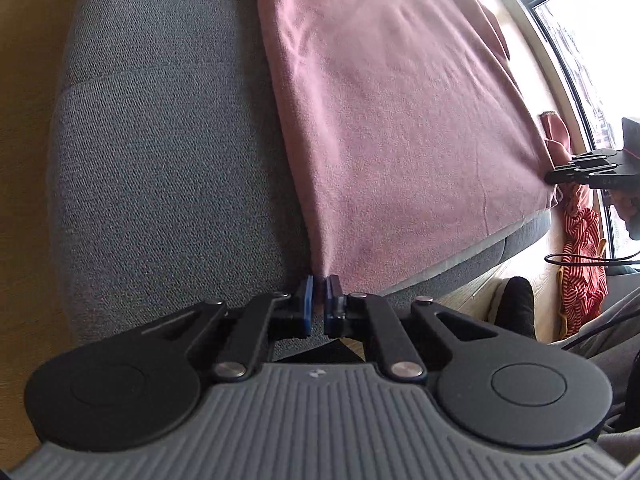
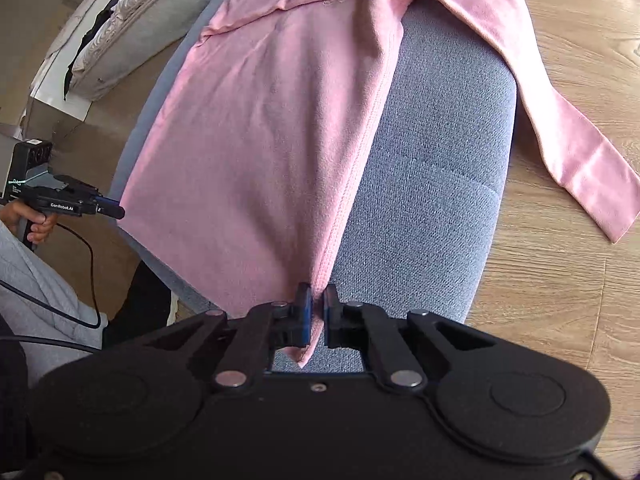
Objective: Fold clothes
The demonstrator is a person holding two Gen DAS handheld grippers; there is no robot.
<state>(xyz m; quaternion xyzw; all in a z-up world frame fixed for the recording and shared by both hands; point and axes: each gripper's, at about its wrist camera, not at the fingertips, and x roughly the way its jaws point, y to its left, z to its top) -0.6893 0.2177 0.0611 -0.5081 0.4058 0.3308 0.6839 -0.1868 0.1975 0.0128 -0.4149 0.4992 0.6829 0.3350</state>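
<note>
A pink long-sleeved top (image 1: 392, 112) lies spread flat on a grey fabric cushion (image 1: 168, 152). My left gripper (image 1: 319, 280) is shut on the hem corner nearest it, the blue pads pinching the cloth. In the right wrist view the same pink top (image 2: 260, 132) stretches away, and my right gripper (image 2: 317, 292) is shut on the other hem corner, with a bit of cloth hanging between the fingers. One sleeve (image 2: 560, 128) hangs off the cushion over the wooden floor. Each gripper shows at the edge of the other's view: the right gripper (image 1: 560, 176), the left gripper (image 2: 116, 212).
The grey cushion (image 2: 432, 200) stands on a wood-plank floor (image 2: 580, 300). A red-and-white striped garment (image 1: 580, 280) lies on the floor by a window. A pale quilted item (image 2: 120, 28) sits at the far left. A person's grey sleeve and a black cable (image 2: 80, 280) are close by.
</note>
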